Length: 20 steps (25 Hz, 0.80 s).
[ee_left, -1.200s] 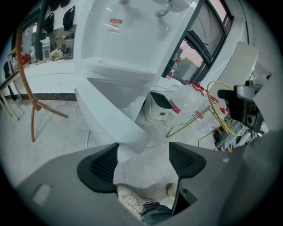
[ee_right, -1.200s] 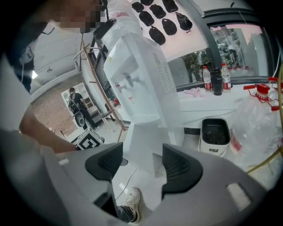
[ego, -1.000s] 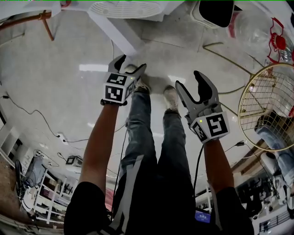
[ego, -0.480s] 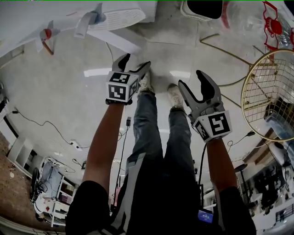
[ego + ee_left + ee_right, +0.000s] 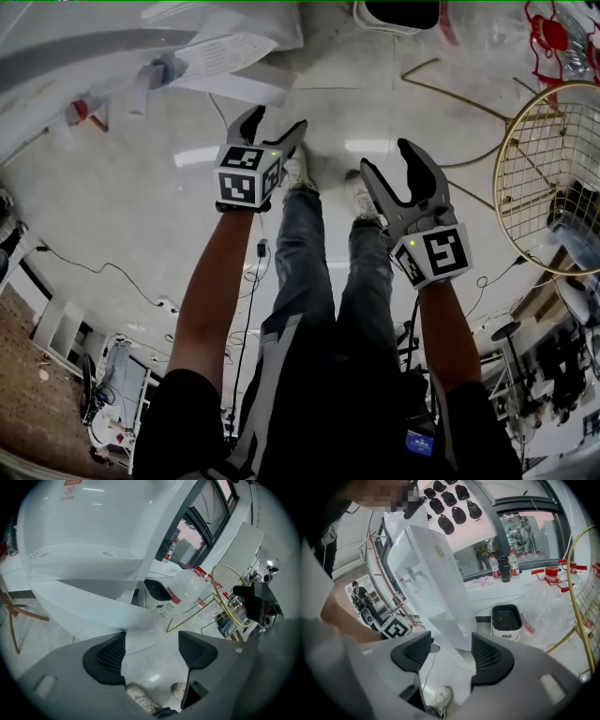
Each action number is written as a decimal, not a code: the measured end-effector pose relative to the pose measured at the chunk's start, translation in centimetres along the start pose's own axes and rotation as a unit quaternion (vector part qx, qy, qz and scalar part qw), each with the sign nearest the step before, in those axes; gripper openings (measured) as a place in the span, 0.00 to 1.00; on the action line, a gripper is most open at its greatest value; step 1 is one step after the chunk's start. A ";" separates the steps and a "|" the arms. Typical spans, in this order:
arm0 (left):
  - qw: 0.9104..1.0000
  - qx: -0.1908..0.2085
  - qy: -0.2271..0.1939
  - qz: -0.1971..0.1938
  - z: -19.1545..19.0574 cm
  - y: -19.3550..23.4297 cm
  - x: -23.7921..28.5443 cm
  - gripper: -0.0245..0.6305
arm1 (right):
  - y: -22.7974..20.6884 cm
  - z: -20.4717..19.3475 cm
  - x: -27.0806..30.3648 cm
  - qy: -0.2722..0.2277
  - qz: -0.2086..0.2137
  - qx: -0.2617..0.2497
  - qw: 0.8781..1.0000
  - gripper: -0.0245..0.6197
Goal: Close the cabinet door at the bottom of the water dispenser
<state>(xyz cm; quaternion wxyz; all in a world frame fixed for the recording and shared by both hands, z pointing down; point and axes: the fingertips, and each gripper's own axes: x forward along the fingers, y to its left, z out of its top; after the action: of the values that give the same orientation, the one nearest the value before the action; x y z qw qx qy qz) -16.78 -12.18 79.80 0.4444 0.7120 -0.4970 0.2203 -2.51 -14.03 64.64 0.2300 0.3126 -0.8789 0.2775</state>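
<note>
White and standing open, the cabinet door (image 5: 239,84) sits at upper centre, well apart from both claws, so I judge the left gripper (image 5: 275,129), jaws apart and empty, may glance off its thin edge, while the right gripper (image 5: 389,167), likewise open and empty, points downward on an outstretched forearm.

Head view chops the water dispenser (image 5: 239,61) off at its top edge, only a white slice shows. The wire basket (image 5: 553,178) runs off the right side. One shoe (image 5: 300,178) is half behind the left tool (image 5: 275,124). The dispenser's red label (image 5: 70,488) is too tiny to read.
</note>
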 end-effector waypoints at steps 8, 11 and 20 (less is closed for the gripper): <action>1.000 0.003 -0.012 -0.007 1.3 -0.1 0.6 0.60 | -1.8 -0.6 -1.2 -0.006 -0.033 0.028 0.999 0.45; 1.000 0.004 -0.019 -0.004 1.8 0.2 0.7 0.59 | -1.9 -0.3 -1.2 -0.012 -0.035 0.038 0.999 0.45; 1.000 0.014 -0.027 -0.001 3.3 0.3 1.7 0.59 | -2.2 0.5 -0.7 -0.024 -0.037 0.048 0.998 0.44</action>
<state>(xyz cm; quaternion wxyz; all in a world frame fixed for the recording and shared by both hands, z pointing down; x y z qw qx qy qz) -16.80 -15.84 79.55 0.4213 0.7241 -0.5051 0.2074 -0.61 -15.52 64.62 0.2033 0.3626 -0.8575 0.3030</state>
